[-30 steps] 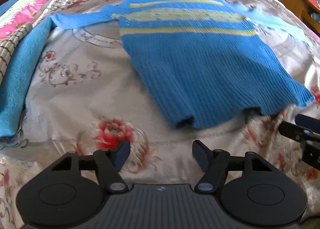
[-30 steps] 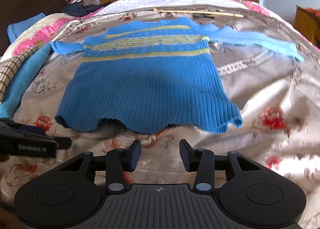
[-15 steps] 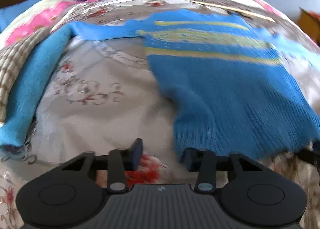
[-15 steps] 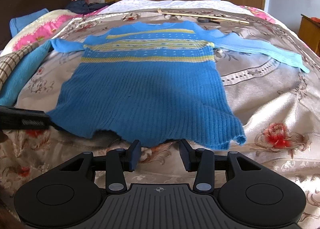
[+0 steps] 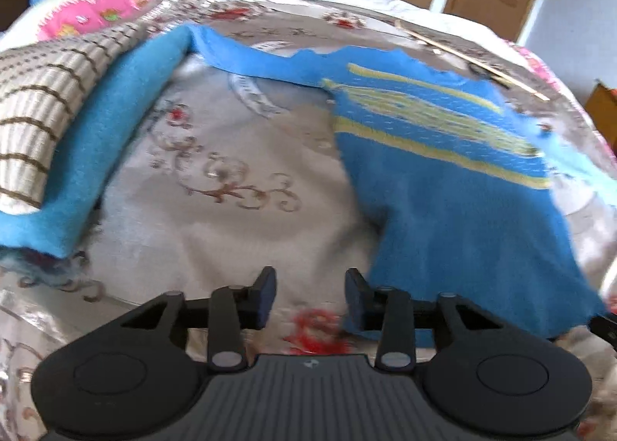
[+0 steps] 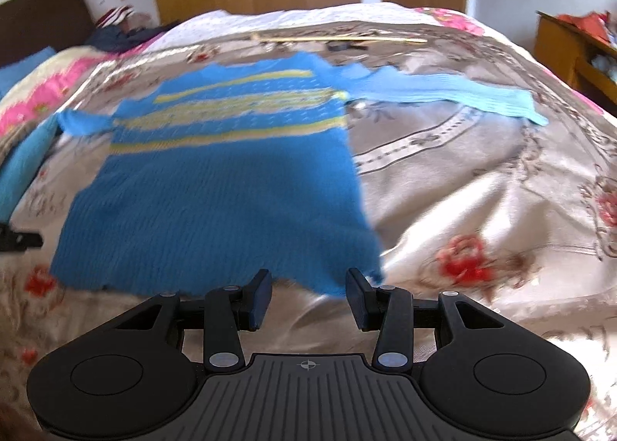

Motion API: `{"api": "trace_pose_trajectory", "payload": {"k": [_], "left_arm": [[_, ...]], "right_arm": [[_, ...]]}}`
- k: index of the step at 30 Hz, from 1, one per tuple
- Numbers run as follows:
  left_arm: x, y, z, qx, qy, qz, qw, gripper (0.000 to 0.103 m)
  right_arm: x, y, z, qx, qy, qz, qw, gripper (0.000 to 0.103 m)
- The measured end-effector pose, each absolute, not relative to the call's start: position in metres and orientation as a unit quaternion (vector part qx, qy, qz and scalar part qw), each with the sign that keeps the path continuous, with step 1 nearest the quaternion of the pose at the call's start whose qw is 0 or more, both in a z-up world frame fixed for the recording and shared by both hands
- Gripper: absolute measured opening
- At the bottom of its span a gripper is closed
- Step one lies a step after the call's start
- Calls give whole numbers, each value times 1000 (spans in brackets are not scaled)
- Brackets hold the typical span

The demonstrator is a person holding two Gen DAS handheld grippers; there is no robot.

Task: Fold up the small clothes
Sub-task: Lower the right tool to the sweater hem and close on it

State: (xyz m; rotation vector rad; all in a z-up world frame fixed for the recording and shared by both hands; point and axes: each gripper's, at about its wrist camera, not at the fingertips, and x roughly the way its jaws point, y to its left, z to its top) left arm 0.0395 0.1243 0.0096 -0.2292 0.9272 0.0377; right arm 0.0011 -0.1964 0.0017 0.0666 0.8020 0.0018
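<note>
The blue ribbed knitted sweater with yellow chest stripes [image 6: 216, 186] lay flat on the bed's grey satin coverlet with red flowers [image 6: 482, 209], sleeves spread out to both sides, hem toward the person. Nothing was folded yet.

The left tongs [image 5: 310, 292] had drawn in close to the sweater's near left hem corner: a second before, that corner lay well ahead of them and to the right; now it sat just beside the right-hand finger [image 5: 356, 292], seemingly tucked behind it, though blur hid whether they touched. Their jaws had closed a good deal from the wide spread and had just been opening slightly again; they stood part open with only coverlet and a red flower showing in the gap, so no cloth was pinched. The view had also rolled, tilting the sweater across the picture.

The right tongs [image 6: 308, 296] stood part open as before, empty, and had shifted toward the right hem corner, which now hung just above their right finger.

Both corners looked about ready to be gripped, probably for the first fold. A light-blue blanket under a striped beige cover [image 5: 88, 124] stayed at the left.
</note>
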Motion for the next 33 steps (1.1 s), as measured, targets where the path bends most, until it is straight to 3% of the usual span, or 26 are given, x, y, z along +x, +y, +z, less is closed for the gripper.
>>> {"api": "trace_pose_trajectory", "payload": {"k": [5, 10, 12, 13, 14, 16, 18, 33], "left_arm": [[57, 108, 0, -102, 460, -5, 882, 77], [72, 88, -19, -70, 498, -22, 864, 83], [72, 81, -20, -48, 498, -26, 866, 75], [70, 81, -19, -45, 497, -31, 866, 58], [70, 81, -18, -46, 501, -41, 863, 41], [71, 83, -18, -50, 513, -54, 855, 31], [69, 88, -17, -51, 513, -56, 855, 28], [39, 120, -5, -53, 533, -41, 844, 24]], "right_arm": [[25, -210, -2, 36, 384, -14, 922, 42], [49, -222, -18, 59, 423, -10, 904, 42], [49, -221, -19, 74, 430, 13, 900, 41], [48, -220, -20, 78, 433, 23, 897, 40], [47, -217, -21, 76, 436, 33, 896, 32], [47, -213, -23, 66, 443, 39, 893, 21], [46, -212, -24, 69, 452, 44, 888, 12], [3, -203, -16, 62, 492, 92, 863, 9]]}}
